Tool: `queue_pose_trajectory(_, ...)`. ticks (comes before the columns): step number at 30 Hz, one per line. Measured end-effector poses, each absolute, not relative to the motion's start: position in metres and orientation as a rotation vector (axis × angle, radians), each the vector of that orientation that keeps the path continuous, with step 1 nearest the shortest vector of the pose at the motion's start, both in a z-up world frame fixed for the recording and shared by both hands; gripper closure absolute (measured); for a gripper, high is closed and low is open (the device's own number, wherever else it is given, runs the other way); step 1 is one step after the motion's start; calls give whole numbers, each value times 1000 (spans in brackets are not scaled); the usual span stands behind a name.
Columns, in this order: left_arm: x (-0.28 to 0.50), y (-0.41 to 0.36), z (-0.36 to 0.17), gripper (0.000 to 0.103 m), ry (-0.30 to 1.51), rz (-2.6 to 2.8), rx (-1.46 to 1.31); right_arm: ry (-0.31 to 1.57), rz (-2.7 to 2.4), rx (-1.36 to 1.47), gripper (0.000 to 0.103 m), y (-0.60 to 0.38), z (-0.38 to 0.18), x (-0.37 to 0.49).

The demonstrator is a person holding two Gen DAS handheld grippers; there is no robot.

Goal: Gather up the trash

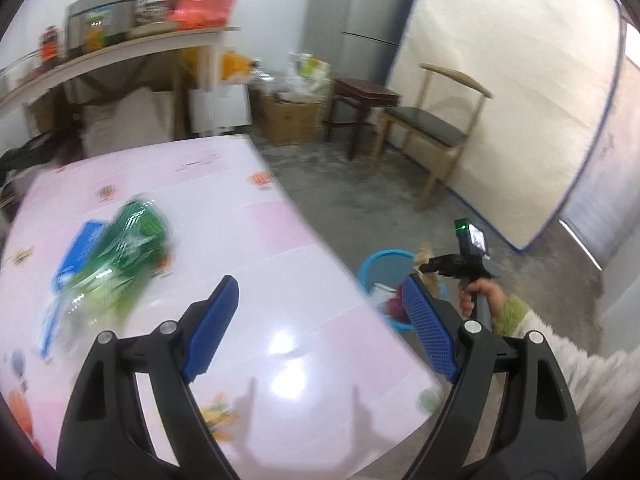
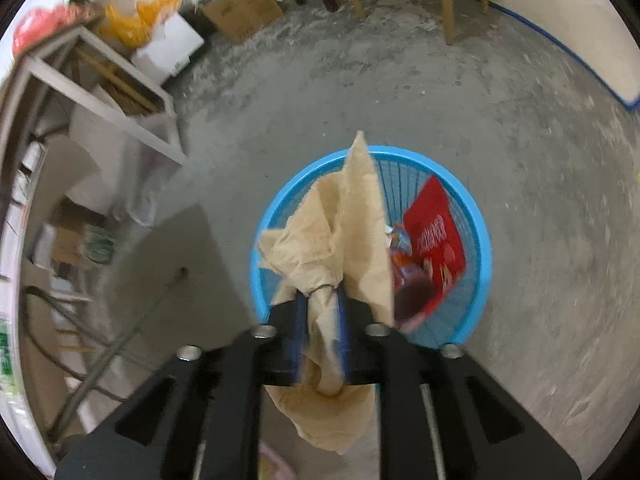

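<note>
My right gripper (image 2: 321, 300) is shut on a crumpled brown paper (image 2: 340, 224) and holds it above a blue mesh bin (image 2: 478, 236) on the floor. A red packet (image 2: 434, 236) and other wrappers lie in the bin. In the left wrist view the bin (image 1: 384, 264) stands beside the table, with the right gripper (image 1: 424, 268) over it. My left gripper (image 1: 320, 300) is open and empty above the pink table (image 1: 260, 280). A green packet (image 1: 128, 248) and a blue packet (image 1: 80, 252) lie on the table to its left, blurred.
A wooden chair (image 1: 436, 124) and a dark stool (image 1: 360, 108) stand on the concrete floor past the table. Cardboard boxes (image 1: 288, 116) and a white shelf (image 1: 100, 60) with clutter line the back wall. A fridge (image 1: 360, 20) stands behind.
</note>
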State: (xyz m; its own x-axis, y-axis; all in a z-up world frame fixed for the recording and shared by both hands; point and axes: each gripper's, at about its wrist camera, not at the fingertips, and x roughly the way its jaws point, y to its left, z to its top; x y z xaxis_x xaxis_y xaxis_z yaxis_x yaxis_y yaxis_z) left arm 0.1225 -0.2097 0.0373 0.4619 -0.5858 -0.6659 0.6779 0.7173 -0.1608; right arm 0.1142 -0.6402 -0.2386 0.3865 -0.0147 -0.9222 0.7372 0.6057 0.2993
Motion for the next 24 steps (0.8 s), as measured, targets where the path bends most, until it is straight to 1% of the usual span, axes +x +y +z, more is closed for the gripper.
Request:
queue_pose_trajectory(1, 123, -197, 36, 23, 767, -755, 122, 1085, -569, 797, 63, -643, -244, 118)
queue_pose_trajectory(6, 131, -150, 26, 23, 777, -670, 50, 1042, -570, 898, 63, -645, -254, 109)
queue_pose_trajectory(9, 138, -131, 20, 23, 792, -640, 20, 1022, -572, 885, 63, -637, -243, 98)
queue_pose_trajectory(13, 147, -108, 17, 23, 792, -625, -25, 968, -563, 882, 62, -626, -213, 79)
queue_pose_trajectory(15, 149, -99, 16, 23, 779, -618, -36, 914, -534, 880, 62, -617, -187, 71)
queue_pose_trajectory(17, 151, -91, 14, 23, 775, -605, -46, 869, -509, 860, 56, -607, -160, 69)
queue_pose_trajectory(18, 152, -87, 13, 23, 773, -597, -53, 840, -478, 840, 54, -598, -139, 72)
queue_pose_trajectory(24, 151, -52, 5, 23, 752, -539, -108, 773, -261, 753, 48, -533, -49, 123)
